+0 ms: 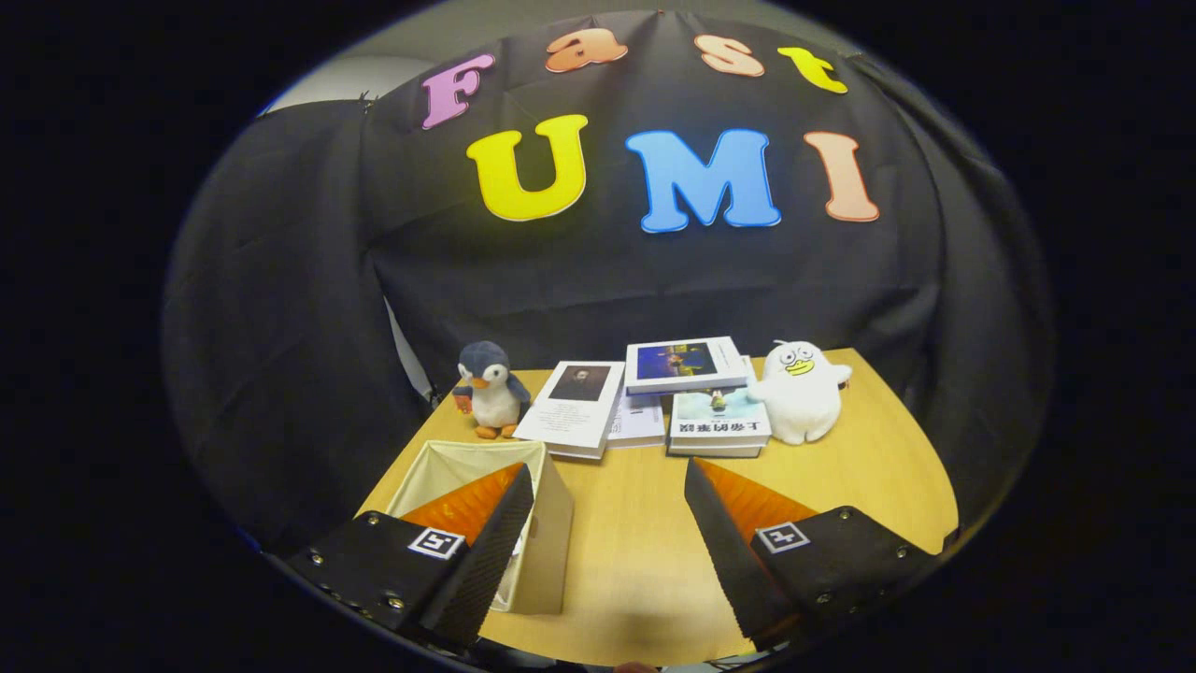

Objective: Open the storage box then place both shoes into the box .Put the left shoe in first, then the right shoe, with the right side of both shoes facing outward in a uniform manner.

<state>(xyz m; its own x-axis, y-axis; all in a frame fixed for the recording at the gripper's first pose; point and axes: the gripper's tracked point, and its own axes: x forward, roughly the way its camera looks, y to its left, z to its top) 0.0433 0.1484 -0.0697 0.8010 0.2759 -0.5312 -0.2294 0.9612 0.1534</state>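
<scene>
The gripper (607,523) hangs above the tabletop (635,542), jaws wide apart with bare wood between them. The open storage box (547,523) sits behind the left finger, near the tabletop's left edge.

One wooden tabletop (645,523) carries the lot. Two plush toys stand at its far side: one penguin (490,390) and one white duck-like figure (800,390). Four books (645,397) lie between them, one with a portrait cover (575,406), one stacked highest (684,364), and two partly covered beneath. One open fabric storage box (547,523) sits nearer. One claw (607,486) reaches in, its two fingers spread wide apart over bare wood.
</scene>
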